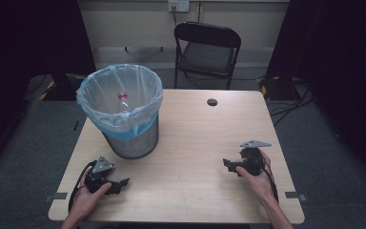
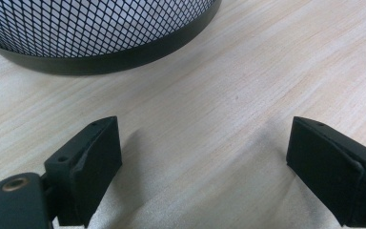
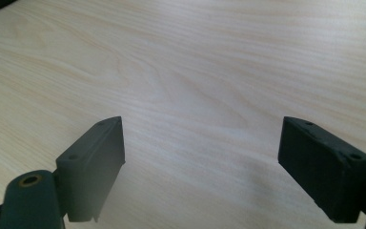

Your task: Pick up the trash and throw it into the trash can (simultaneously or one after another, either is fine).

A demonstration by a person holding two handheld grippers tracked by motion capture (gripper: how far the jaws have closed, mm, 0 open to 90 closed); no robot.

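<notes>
Mesh bin (image 1: 131, 138) near left hand-held gripper (image 1: 116, 183), jaws apart, empty

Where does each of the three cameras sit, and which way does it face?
High view: above the near edge, facing forward-down on the pale wooden table; forearms, left gripper, right gripper.
Left gripper view: along open jaws toward the black mesh bin with a clear liner.
Right gripper view: along open jaws over bare wood.
Shared: bin, high and left views.

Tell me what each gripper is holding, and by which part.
Nothing is held. The left gripper and the right gripper both stand open over the bare table, near the bin.
</notes>
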